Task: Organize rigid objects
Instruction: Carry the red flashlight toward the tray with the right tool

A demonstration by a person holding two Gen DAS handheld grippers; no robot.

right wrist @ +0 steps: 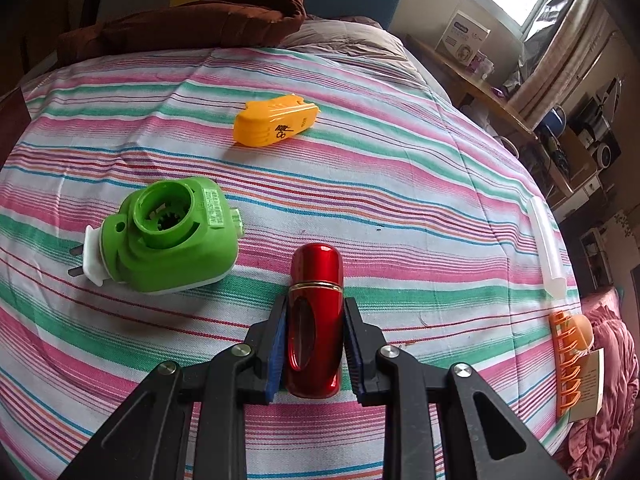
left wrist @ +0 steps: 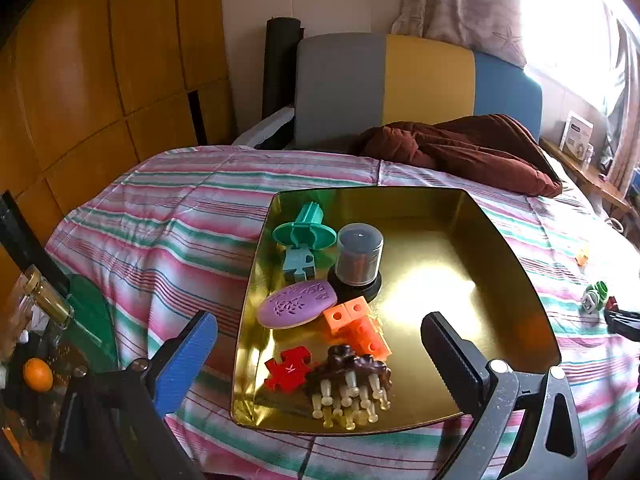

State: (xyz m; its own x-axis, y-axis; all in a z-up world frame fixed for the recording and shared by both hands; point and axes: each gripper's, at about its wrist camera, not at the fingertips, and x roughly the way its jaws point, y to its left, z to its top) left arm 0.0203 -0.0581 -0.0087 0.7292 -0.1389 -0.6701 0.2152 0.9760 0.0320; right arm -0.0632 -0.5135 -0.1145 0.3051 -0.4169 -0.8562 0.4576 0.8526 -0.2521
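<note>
Right tool [right wrist: 314, 344]: jaws clamped on red perfume atomizer [right wrist: 315, 320], which lies on the striped bedspread [right wrist: 400, 208] just beside a green plug-in vaporizer [right wrist: 168, 236]. Left tool [left wrist: 320, 356]: jaws wide apart, nothing between them, above the gold tray [left wrist: 460, 264] that holds a red puzzle piece [left wrist: 289, 370] and orange cubes [left wrist: 356, 330].

The left gripper [left wrist: 320, 344] is held with jaws spread wide, nothing between its 2 fingers. The right gripper [right wrist: 314, 340] is angled downward, jaws clamped on a red cylinder [right wrist: 316, 316].
</note>
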